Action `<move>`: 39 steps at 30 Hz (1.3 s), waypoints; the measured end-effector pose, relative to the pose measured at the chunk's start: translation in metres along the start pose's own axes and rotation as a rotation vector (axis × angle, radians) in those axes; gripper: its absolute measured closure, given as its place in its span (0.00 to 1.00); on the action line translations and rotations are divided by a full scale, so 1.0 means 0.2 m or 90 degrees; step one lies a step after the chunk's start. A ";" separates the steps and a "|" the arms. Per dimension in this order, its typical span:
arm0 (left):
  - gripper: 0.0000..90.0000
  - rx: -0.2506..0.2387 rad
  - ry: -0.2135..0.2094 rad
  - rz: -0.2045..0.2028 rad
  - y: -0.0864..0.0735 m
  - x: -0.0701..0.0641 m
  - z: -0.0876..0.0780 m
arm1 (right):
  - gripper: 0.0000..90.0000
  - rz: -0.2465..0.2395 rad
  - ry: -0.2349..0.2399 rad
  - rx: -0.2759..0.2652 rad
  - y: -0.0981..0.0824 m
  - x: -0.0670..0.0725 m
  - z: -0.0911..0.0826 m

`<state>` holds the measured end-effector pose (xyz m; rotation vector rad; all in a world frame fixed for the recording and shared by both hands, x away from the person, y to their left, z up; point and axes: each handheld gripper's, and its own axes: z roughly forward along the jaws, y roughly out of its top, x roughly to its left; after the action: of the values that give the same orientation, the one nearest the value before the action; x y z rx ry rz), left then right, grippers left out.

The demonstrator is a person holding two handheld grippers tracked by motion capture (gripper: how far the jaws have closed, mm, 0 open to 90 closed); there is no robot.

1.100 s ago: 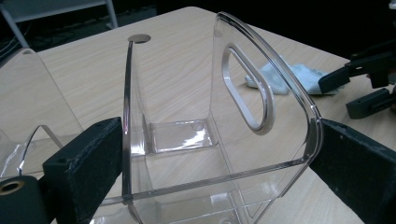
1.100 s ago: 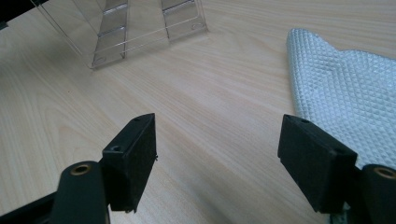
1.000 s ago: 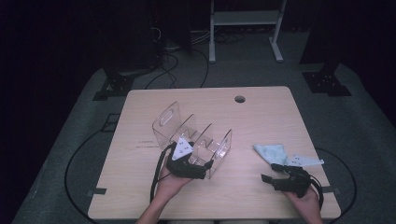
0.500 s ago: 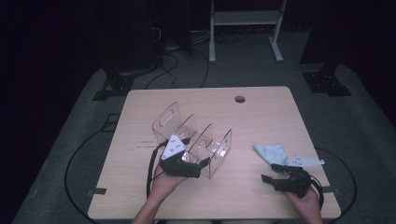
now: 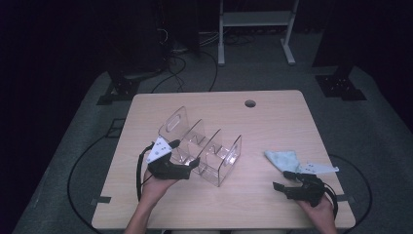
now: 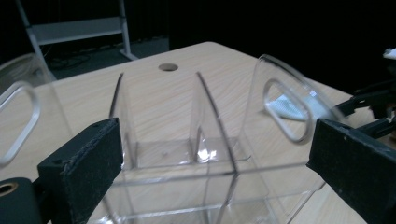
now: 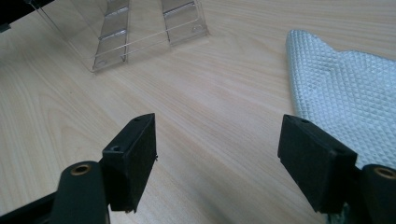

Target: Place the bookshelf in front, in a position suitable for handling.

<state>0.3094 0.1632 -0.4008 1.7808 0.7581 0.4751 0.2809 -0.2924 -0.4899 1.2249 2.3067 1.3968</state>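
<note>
clear acrylic organizer [image 5: 202, 151] sits near the middle of the wooden table [image 5: 272, 122], a little left of centre, set at a slant. it has upright dividers and a handle cutout in each end wall.

left gripper [image 5: 187, 168] is at the near left end of the organizer, held by the person's left hand [image 5: 156, 185]. in the left gripper view its jaws are spread wide, one pad either side of the organizer [image 6: 201, 154], with the transparent walls and dividers between them. cannot tell whether the pads touch the plastic. nothing clamped.

right gripper [image 5: 282, 180] rests low near the near right corner of the table, well apart from the organizer, held by the right hand [image 5: 319, 209]. in the right gripper view its jaws are released and wide, bare wood [image 7: 210, 107] between them, nothing held.

pale blue cloth [image 5: 283, 159] lies flat on the table just far of the right gripper. in the right gripper view the cloth [image 7: 345, 102] shows a waffle weave, lying beside and partly behind the right-hand pad. the corner of the organizer [image 7: 135, 32] appears at the far left of that view.

round cable hole [image 5: 250, 103] near the far edge of the table.
</note>
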 end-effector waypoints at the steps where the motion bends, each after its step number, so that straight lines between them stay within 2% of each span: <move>1: 0.02 0.006 0.004 0.001 -0.01 0.01 0.00 | 0.31 0.002 0.000 -0.002 0.00 0.00 0.00; 6: 0.02 0.028 0.023 0.007 -0.04 0.02 0.01 | 0.31 0.001 -0.001 -0.001 0.00 0.00 0.00; 12: 0.02 0.025 0.017 -0.001 -0.08 0.04 -0.02 | 0.31 0.003 -0.007 -0.009 0.00 -0.01 -0.01; 18: 0.02 0.046 0.020 -0.008 -0.16 0.04 -0.03 | 0.31 -0.003 -0.010 -0.015 0.01 0.00 -0.02; 21: 0.02 0.052 0.021 -0.002 -0.18 0.04 -0.02 | 0.31 -0.006 -0.010 -0.019 0.01 0.00 -0.02; 25: 0.02 0.072 0.019 -0.004 -0.22 0.05 0.00 | 0.31 -0.001 -0.011 -0.012 0.01 -0.01 -0.02; 29: 0.02 0.084 0.020 -0.016 -0.26 0.07 0.04 | 0.31 0.001 -0.013 -0.015 0.00 -0.01 -0.03; 32: 0.02 0.111 0.020 -0.012 -0.29 0.07 0.08 | 0.31 0.004 -0.014 -0.018 0.00 -0.02 -0.04; 39: 0.02 0.122 0.021 -0.017 -0.32 0.08 0.12 | 0.31 0.000 -0.012 -0.014 0.00 -0.01 -0.03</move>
<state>0.3195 0.1711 -0.4694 1.9416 0.8735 0.4269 0.2801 -0.2973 -0.4868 1.2253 2.2725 1.4012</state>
